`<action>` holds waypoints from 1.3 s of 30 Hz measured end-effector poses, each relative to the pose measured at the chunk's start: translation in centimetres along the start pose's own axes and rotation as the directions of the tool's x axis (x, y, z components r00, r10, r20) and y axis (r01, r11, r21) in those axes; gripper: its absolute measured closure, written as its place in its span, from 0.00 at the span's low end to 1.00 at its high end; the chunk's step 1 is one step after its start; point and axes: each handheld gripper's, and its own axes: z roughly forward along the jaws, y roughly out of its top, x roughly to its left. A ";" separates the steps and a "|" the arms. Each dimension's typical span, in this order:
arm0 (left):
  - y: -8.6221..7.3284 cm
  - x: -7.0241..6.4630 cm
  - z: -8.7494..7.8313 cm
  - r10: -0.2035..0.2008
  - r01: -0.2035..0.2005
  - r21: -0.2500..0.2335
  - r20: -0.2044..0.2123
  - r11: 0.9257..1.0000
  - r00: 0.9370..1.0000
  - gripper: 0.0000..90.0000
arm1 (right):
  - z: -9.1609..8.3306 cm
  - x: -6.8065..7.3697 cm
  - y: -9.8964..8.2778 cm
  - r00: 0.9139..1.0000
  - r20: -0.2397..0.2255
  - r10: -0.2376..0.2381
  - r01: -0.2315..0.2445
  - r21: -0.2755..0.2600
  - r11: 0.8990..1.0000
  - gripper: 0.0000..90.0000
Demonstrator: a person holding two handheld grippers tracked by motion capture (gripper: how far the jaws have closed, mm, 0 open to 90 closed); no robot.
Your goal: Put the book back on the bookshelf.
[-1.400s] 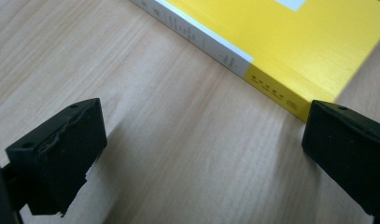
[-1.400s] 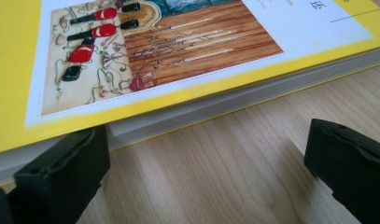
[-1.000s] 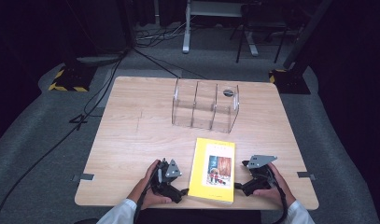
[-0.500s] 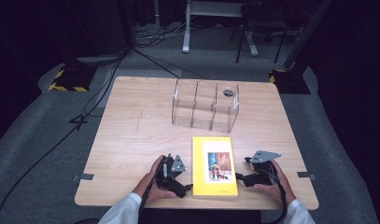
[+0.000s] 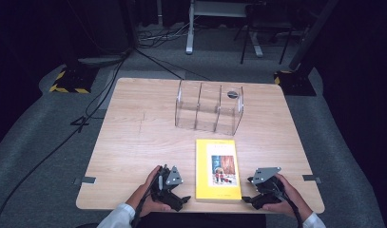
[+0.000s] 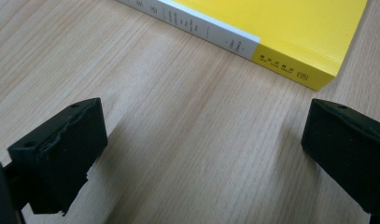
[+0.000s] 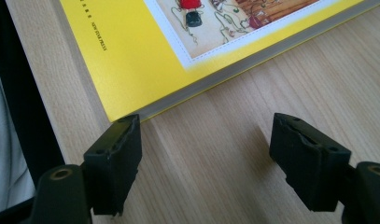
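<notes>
Pale wood counter [image 5: 134, 142], yellow paperback [image 5: 218, 169] flat near my edge, long axis running away from me twd the clear rack [image 5: 209, 107], spine left. Left gripper [image 5: 174, 197] wide, empty. Right gripper [image 5: 254, 195] has just been narrowing, nothing between; approach step, next I'd nip the near corner.

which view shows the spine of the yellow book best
The left gripper view: the book lies with its grey and yellow spine facing the camera, lettering visible. The high view gives the whole cover, spine edge-on. The right gripper view shows a cover corner.
</notes>
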 end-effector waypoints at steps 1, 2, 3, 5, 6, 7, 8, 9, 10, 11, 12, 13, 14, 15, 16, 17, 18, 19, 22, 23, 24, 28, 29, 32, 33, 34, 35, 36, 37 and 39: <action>0.0 0.0 0.0 0.000 0.000 0.000 0.000 1.000 1.000 0.01 | 0.0 0.0 0.0 1.000 0.000 0.000 0.000 0.000 1.000 0.29; -0.2 0.0 -0.1 0.000 0.000 -0.002 -0.001 1.000 1.000 0.01 | 0.1 0.0 0.1 1.000 -0.007 -0.007 0.007 0.003 1.000 0.30; -0.3 0.1 -0.3 -0.004 0.004 -0.001 -0.002 1.000 1.000 0.01 | 0.1 0.0 0.6 0.999 -0.027 -0.024 0.025 0.028 0.999 0.31; -0.7 0.2 -0.6 -0.001 0.001 -0.002 0.002 1.000 1.000 0.01 | 0.3 -0.1 1.2 0.998 -0.040 -0.039 0.041 0.064 0.997 0.31; -0.8 0.2 -0.7 0.000 0.000 -0.002 0.004 1.000 1.000 0.01 | 0.4 -0.1 1.5 0.998 -0.048 -0.050 0.054 0.083 0.995 0.31; -0.9 0.2 -0.8 0.011 -0.011 -0.001 0.010 1.000 1.000 0.01 | 0.5 0.0 1.8 0.997 -0.053 -0.055 0.060 0.094 0.994 0.31; -0.9 0.2 -0.8 0.013 -0.013 -0.002 0.015 1.000 1.000 0.01 | 0.6 -0.1 2.1 0.996 -0.064 -0.067 0.073 0.112 0.991 0.30; -0.9 0.2 -0.8 0.013 -0.013 -0.002 0.015 1.000 1.000 0.01 | 0.6 -0.1 2.1 0.996 -0.064 -0.067 0.073 0.112 0.991 0.30; -0.9 0.2 -0.8 0.017 -0.017 0.001 0.016 1.000 1.000 0.01 | 0.7 -0.1 2.3 0.995 -0.067 -0.070 0.077 0.118 0.990 0.30; -0.8 0.2 -0.7 0.022 -0.022 0.000 0.018 1.000 1.000 0.01 | 0.8 -0.2 2.6 0.994 -0.071 -0.078 0.087 0.132 0.987 0.30; -0.8 0.1 -0.7 0.022 -0.022 0.000 0.024 1.000 0.999 0.01 | 1.0 -0.2 2.9 0.993 -0.080 -0.089 0.099 0.139 0.985 0.28; -0.8 0.1 -0.7 0.022 -0.022 0.000 0.024 1.000 0.999 0.01 | 1.1 -0.2 2.9 0.992 -0.085 -0.095 0.106 0.135 0.985 0.28; -0.8 0.1 -0.7 0.024 -0.024 -0.002 0.025 1.000 0.999 0.01 | 1.1 -0.2 2.9 0.992 -0.085 -0.095 0.106 0.135 0.985 0.28; -0.8 0.1 -0.6 0.023 -0.023 -0.003 0.025 1.000 0.999 0.01 | 1.1 -0.2 3.0 0.991 -0.090 -0.101 0.113 0.134 0.985 0.28; -0.8 0.1 -0.7 0.023 -0.023 -0.001 0.024 1.000 0.999 0.01 | 1.1 -0.2 3.1 0.989 -0.097 -0.111 0.124 0.136 0.983 0.28; -0.7 0.1 -0.7 0.020 -0.020 0.006 0.021 1.000 1.000 0.01 | 1.3 -0.2 3.2 0.987 -0.104 -0.125 0.138 0.123 0.983 0.31; -0.6 0.0 -0.7 0.009 -0.009 0.013 0.010 1.000 1.000 0.02 | 1.3 -0.2 3.3 0.986 -0.107 -0.130 0.142 0.111 0.984 0.32; -0.6 0.0 -0.7 0.009 -0.009 0.013 0.010 1.000 1.000 0.02 | 1.3 -0.2 3.3 0.986 -0.107 -0.130 0.142 0.111 0.984 0.32; -0.4 -0.3 -0.8 -0.003 0.003 -0.005 0.016 1.000 1.000 0.08 | 1.4 0.0 3.0 0.987 -0.100 -0.125 0.131 0.054 0.990 0.37; -0.3 -0.5 -0.8 0.009 -0.009 -0.011 0.025 1.000 1.000 0.14 | 1.5 0.0 2.8 0.990 -0.089 -0.109 0.112 0.026 0.993 0.37; -0.2 -0.8 -0.8 0.025 -0.025 -0.013 0.030 1.000 0.999 0.21 | 1.5 0.0 2.4 0.992 -0.086 -0.097 0.097 -0.010 0.995 0.37; 0.4 -1.1 -1.0 0.035 -0.032 -0.061 0.038 0.998 0.999 0.18 | 1.5 -0.1 1.9 0.995 -0.074 -0.064 0.059 -0.062 0.996 0.38; 0.7 -1.1 -1.0 0.043 -0.040 -0.081 0.041 0.996 0.998 0.18 | 1.5 -0.1 1.9 0.996 -0.074 -0.058 0.053 -0.071 0.996 0.39; 1.7 -1.5 -1.0 0.056 -0.050 -0.117 0.051 0.992 0.997 0.18 | 1.1 -0.4 1.8 0.995 -0.094 -0.034 0.023 -0.112 0.993 0.38; 2.0 -1.7 -0.9 0.066 -0.060 -0.116 0.051 0.991 0.997 0.18 | 0.9 -0.5 1.8 0.995 -0.097 -0.026 0.013 -0.128 0.992 0.38; 2.3 -2.0 -0.6 0.083 -0.078 -0.111 0.041 0.991 0.996 0.18 | 0.9 -0.6 1.8 0.995 -0.102 -0.018 0.004 -0.135 0.991 0.37; 2.6 -2.3 -0.4 0.093 -0.088 -0.107 0.043 0.990 0.995 0.18 | 0.8 -0.6 1.9 0.995 -0.102 -0.012 -0.003 -0.151 0.989 0.37; 2.8 -2.5 -0.1 0.104 -0.098 -0.108 0.046 0.989 0.994 0.18 | 0.8 -0.6 1.9 0.995 -0.101 -0.012 -0.005 -0.160 0.987 0.37; 3.0 -2.8 0.1 0.102 -0.096 -0.105 0.050 0.990 0.994 0.18 | 0.7 -0.5 2.0 0.995 -0.101 -0.006 -0.011 -0.167 0.986 0.37; 3.6 -3.3 0.6 0.127 -0.118 -0.111 0.072 0.987 0.989 0.18 | 0.5 -0.4 2.2 0.996 -0.090 -0.005 -0.012 -0.185 0.983 0.37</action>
